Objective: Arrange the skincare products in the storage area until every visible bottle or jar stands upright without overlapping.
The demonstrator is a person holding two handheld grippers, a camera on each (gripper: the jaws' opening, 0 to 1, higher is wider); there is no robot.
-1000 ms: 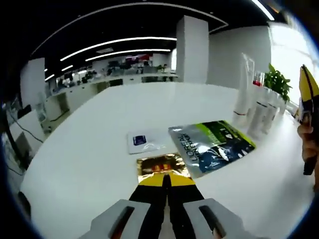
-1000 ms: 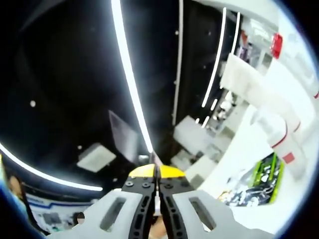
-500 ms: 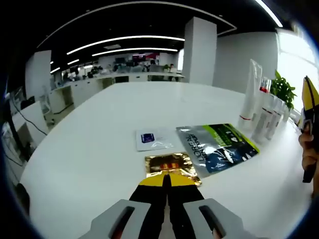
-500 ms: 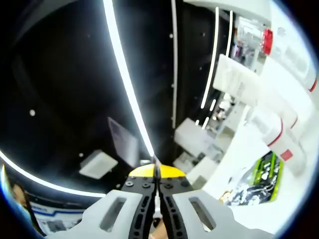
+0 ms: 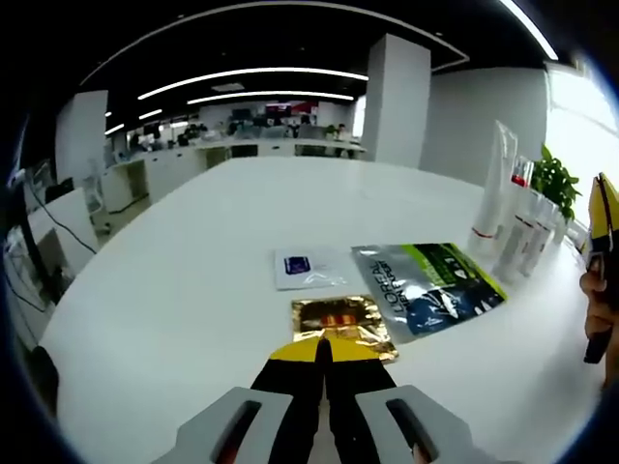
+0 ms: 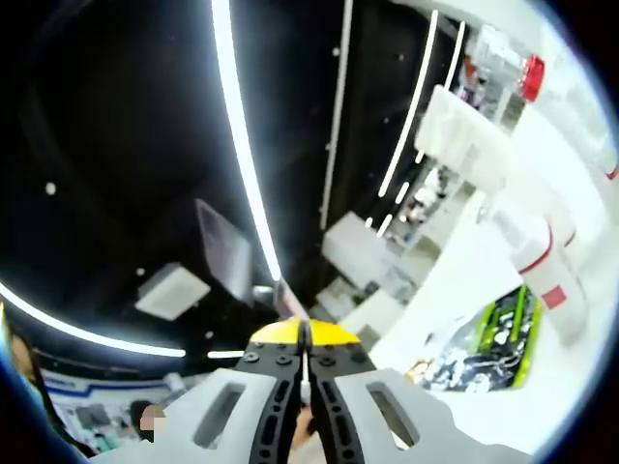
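Observation:
My left gripper [image 5: 324,344] is shut and empty, low over the white table [image 5: 193,290], its tips at the near edge of a flat gold sachet [image 5: 340,319]. Beyond lie a white sachet with a blue square [image 5: 309,268] and a green-and-dark L'Oreal packet [image 5: 426,287]. Upright at the far right stand a tall white tube [image 5: 490,198] and white bottles [image 5: 522,227], one with a red cap. My right gripper [image 6: 303,333] is shut on nothing and points up at the ceiling; it also appears at the right edge as the right gripper [image 5: 601,208], held by a hand [image 5: 592,309]. The bottles [image 6: 542,261] and packet [image 6: 493,338] appear rolled sideways.
A green potted plant [image 5: 556,184] stands behind the bottles. A white pillar [image 5: 397,101] and office desks lie beyond the table's far edge. Wide bare tabletop stretches to the left and ahead. Ceiling light strips [image 6: 242,155] cross the right gripper view.
The left gripper view has shifted a little, so the sachets and bottles sit further right in the picture. The right gripper view has tilted slightly. Nothing on the table has moved.

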